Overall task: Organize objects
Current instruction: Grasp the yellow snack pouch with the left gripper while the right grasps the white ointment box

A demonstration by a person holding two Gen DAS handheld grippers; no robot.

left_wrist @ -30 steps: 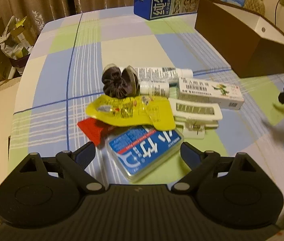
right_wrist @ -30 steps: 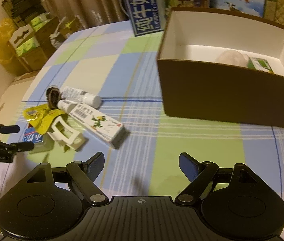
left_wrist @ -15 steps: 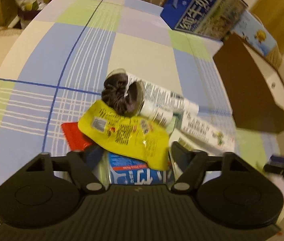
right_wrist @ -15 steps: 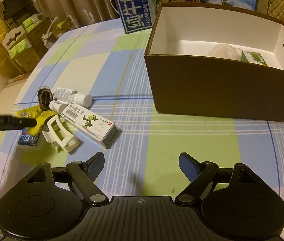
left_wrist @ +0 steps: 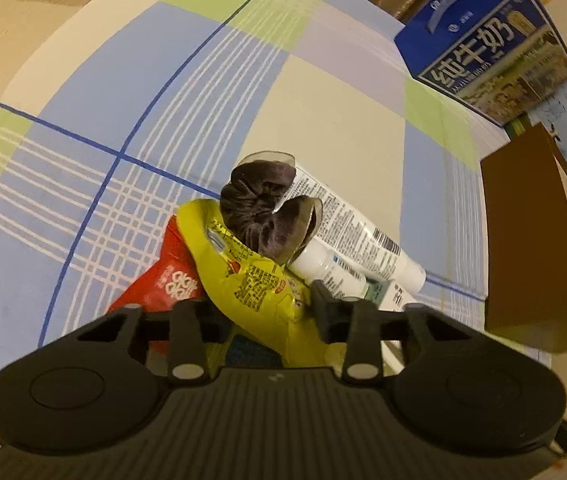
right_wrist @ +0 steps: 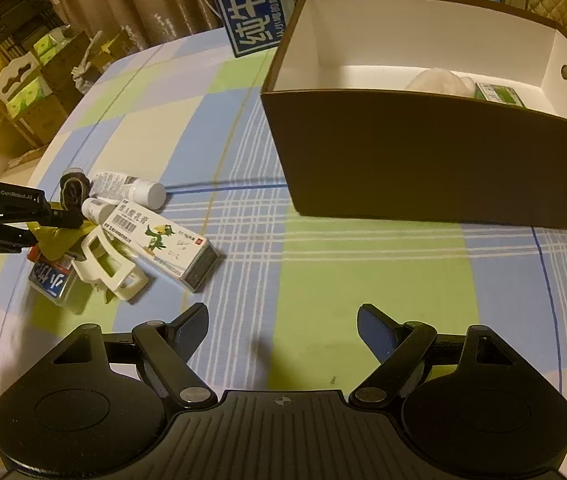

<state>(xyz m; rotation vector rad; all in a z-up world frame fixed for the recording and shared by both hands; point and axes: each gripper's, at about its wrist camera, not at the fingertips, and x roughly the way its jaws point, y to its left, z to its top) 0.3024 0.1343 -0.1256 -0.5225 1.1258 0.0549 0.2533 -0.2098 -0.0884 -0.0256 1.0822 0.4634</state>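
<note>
Left gripper [left_wrist: 261, 312] sits low over the clutter pile, fingers either side of the yellow snack pouch [left_wrist: 251, 280]; whether they actually pinch it, I cannot tell, as the tips are buried in the crumpled foil. The pouch lies on top of a red packet [left_wrist: 163, 280] and a blue tissue pack [right_wrist: 49, 282], so it is probably taken first. Dark scrunchie [left_wrist: 263, 208] rests against two white tubes [left_wrist: 347, 232]. Right gripper [right_wrist: 283, 328] hovers with jaws wide apart, holding nothing, over bare tablecloth in front of the brown box [right_wrist: 423, 160], the likely destination.
</note>
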